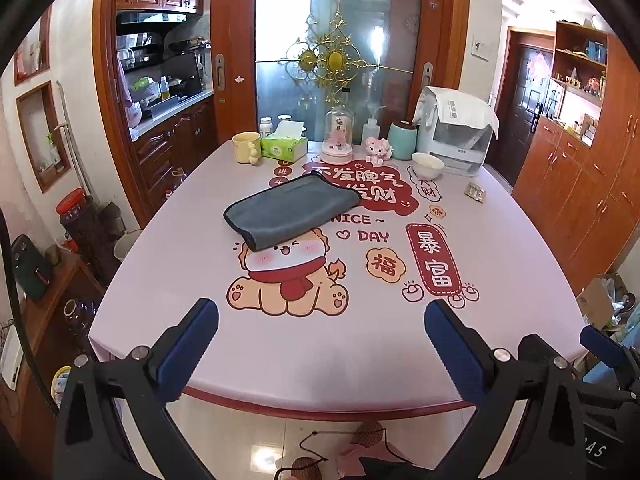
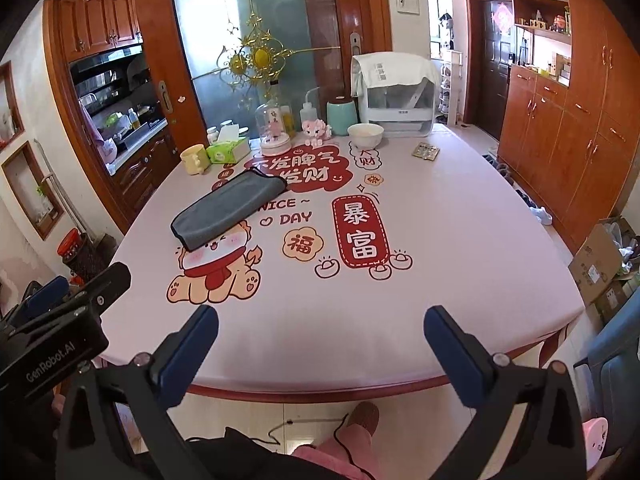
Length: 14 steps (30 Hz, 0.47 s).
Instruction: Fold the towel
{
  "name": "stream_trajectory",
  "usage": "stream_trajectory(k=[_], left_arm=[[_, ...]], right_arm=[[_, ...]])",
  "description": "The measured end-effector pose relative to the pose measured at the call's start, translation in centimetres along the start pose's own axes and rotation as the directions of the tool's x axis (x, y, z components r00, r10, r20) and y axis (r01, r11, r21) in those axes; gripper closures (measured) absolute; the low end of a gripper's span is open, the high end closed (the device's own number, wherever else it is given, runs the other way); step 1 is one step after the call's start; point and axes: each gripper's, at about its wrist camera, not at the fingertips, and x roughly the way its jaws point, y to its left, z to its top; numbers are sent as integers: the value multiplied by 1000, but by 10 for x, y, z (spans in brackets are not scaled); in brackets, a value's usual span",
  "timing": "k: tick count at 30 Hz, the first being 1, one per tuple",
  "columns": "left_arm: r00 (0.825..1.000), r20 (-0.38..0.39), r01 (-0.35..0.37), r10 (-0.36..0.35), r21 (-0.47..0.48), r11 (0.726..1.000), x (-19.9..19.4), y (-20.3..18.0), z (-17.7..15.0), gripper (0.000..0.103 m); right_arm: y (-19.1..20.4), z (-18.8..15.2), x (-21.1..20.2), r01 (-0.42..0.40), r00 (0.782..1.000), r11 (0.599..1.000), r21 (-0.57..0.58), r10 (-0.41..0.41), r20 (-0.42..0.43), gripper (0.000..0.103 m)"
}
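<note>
A grey towel [image 1: 292, 209] lies folded into a flat rectangle on the pink printed table cover [image 1: 304, 344], near the table's middle and a little left. It also shows in the right wrist view [image 2: 228, 208]. My left gripper [image 1: 322, 320] is open and empty, held over the table's near edge, well short of the towel. My right gripper [image 2: 321, 326] is open and empty too, over the near edge and to the right of the towel. The left gripper's body shows at the left of the right wrist view [image 2: 60, 320].
Along the table's far edge stand a yellow mug [image 1: 246, 147], a green tissue box [image 1: 285, 148], a glass dome ornament [image 1: 338, 136], a squeeze bottle [image 1: 370, 128], a teal canister [image 1: 403, 140], a white bowl [image 1: 428, 165] and a covered white appliance [image 1: 460, 132]. Wooden cabinets [image 2: 560, 128] stand at right.
</note>
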Motion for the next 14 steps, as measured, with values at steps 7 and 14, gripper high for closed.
stream_trajectory(k=[7,14], left_arm=[[1000,-6,-3,3,-1,1000,-2,2,-1,0],[1000,-13,-6,6,-2,1000,-1,2,-4,0]], right_arm=[[3,-3,1,-12,1000,1000,-9,11,-16,0],[4,-4,3,-15,1000,1000,-10,14,-27,0]])
